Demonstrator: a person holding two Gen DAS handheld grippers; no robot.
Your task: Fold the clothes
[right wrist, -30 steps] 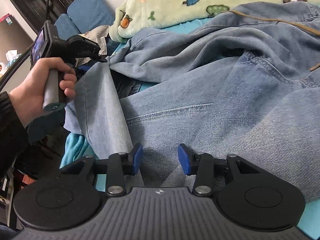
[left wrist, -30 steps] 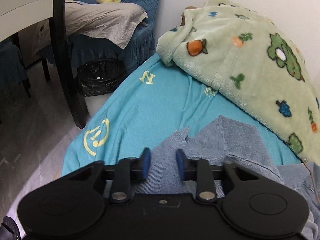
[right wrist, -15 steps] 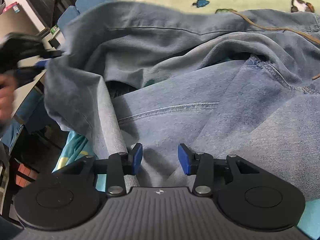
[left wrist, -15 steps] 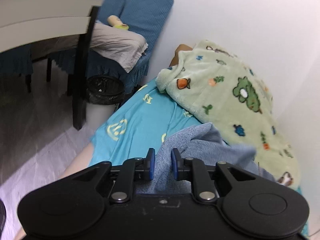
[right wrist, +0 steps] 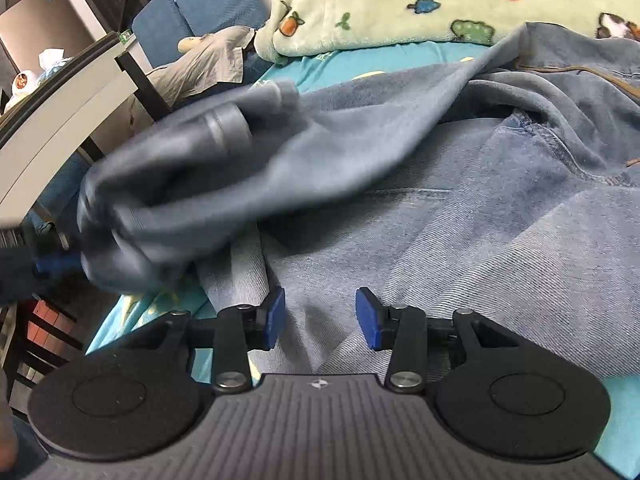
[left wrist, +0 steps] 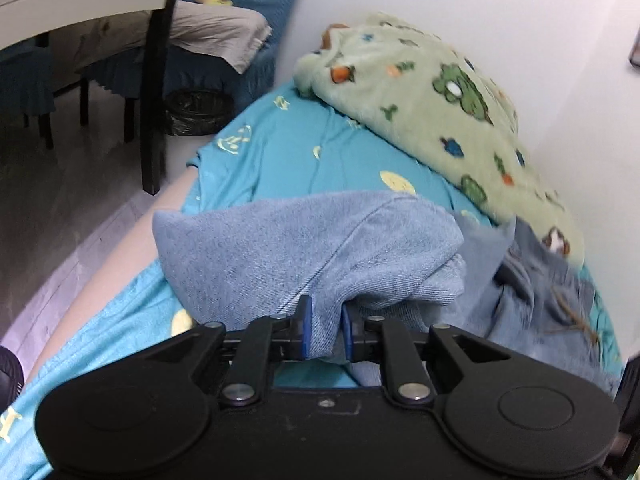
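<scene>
The left gripper [left wrist: 325,330] has pulled the jeans [left wrist: 320,248] leg back, away from the green blanket [left wrist: 432,104], and lifted a big fold of it. Its blue pads pinch the cloth tight. The right gripper [right wrist: 320,314] has stayed in place; its pads stand part open over the flat jeans, gripping nothing. The jeans lie on the blue sheet [left wrist: 288,148]. The blanket sits far back by the wall.
</scene>
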